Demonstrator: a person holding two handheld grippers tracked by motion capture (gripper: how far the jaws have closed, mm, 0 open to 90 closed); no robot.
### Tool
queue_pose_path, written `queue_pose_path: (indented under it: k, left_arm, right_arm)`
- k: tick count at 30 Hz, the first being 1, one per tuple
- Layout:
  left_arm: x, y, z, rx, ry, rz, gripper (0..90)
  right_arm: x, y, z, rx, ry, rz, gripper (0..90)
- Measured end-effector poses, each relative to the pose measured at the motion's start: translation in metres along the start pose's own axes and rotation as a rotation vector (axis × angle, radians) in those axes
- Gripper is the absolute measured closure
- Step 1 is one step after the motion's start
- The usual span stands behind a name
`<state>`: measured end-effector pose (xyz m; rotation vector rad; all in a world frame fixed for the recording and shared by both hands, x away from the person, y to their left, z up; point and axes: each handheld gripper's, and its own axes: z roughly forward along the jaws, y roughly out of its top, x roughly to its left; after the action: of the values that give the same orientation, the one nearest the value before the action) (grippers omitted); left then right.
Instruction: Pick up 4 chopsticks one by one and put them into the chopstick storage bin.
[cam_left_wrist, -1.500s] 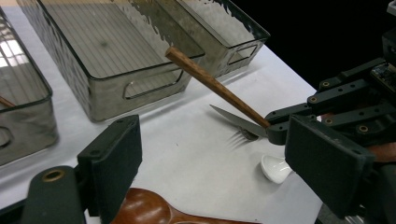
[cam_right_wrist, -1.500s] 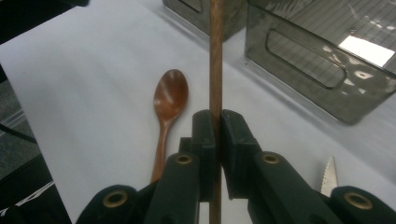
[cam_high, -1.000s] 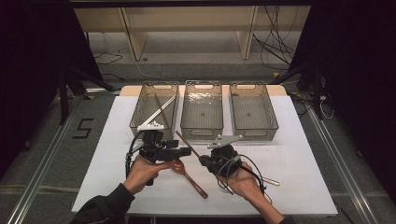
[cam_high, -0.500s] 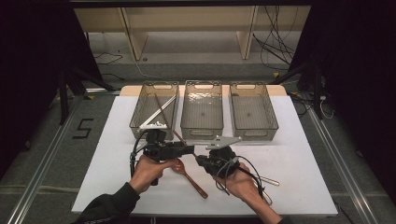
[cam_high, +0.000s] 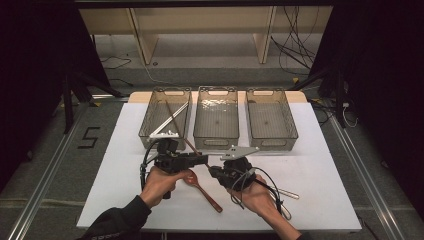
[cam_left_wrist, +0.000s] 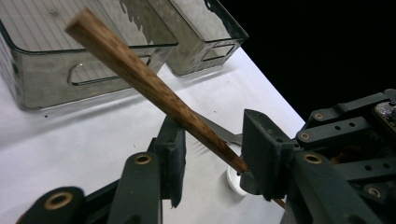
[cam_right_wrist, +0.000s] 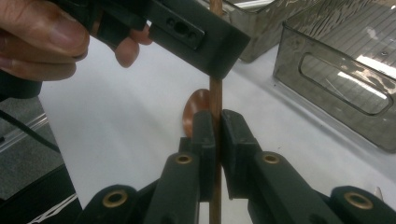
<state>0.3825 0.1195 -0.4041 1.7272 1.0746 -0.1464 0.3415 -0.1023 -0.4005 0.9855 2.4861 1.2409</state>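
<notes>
A tapered wooden chopstick (cam_high: 192, 146) hangs above the white table (cam_high: 325, 150), in front of the bins. My right gripper (cam_right_wrist: 215, 126) is shut on its thin lower part (cam_right_wrist: 215, 93); in the high view this gripper (cam_high: 214, 172) sits at centre. My left gripper (cam_high: 202, 160) reaches in from the left, and its jaws have just been closing. The chopstick (cam_left_wrist: 154, 88) runs slantwise between them. It lies against the right-hand pad, with a gap still showing to the other pad. In the left gripper view that gripper (cam_left_wrist: 210, 135) is open.
Three smoky clear bins stand in a row at the back: the left bin (cam_high: 152, 127) holds chopsticks and metal cutlery; the middle bin (cam_high: 216, 135) and right bin (cam_high: 292, 131) look bare. A wooden spoon (cam_high: 202, 189) lies between the hands. A metal utensil (cam_high: 289, 193) lies right.
The left gripper's jaws have drawn closer together around the chopstick. Both hands have kept their places, and the right gripper still holds the stick.
</notes>
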Motion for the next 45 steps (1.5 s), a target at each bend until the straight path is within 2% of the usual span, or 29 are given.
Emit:
queue_pose_path:
  k: [17,25,30,34,36,39,41,45]
  left_arm:
    - [0.0,-0.001,-0.001,-0.017,-0.032,-0.009,70.0]
    - [0.001,0.0,-0.002,-0.034,-0.075,-0.029,76.4]
    - [0.002,0.002,-0.002,-0.035,-0.132,-0.064,82.3]
    - [0.0,0.004,-0.002,-0.027,-0.137,-0.046,83.7]
    - [0.0,0.006,-0.004,-0.028,-0.129,-0.028,83.8]
    - [0.0,0.011,-0.01,-0.032,-0.121,-0.013,83.8]
    - [0.002,0.016,-0.014,-0.029,-0.11,-0.001,83.8]
    - [0.007,0.025,-0.023,-0.037,-0.091,0.006,83.8]
  right_arm:
    - [0.001,0.0,-0.001,-0.023,0.008,0.002,85.0]
    - [0.0,0.0,-0.001,-0.034,0.014,0.006,85.2]
    - [0.001,0.0,-0.001,-0.035,0.016,0.006,85.0]
    - [0.0,0.0,-0.001,-0.037,0.02,0.008,83.5]
    - [-0.002,0.0,-0.003,-0.033,0.026,0.02,77.0]
    - [-0.006,-0.002,-0.006,-0.035,0.034,0.027,72.4]
    - [-0.01,-0.004,-0.011,-0.036,0.035,0.03,64.5]
    - [-0.021,-0.007,-0.02,-0.014,0.031,0.049,53.5]
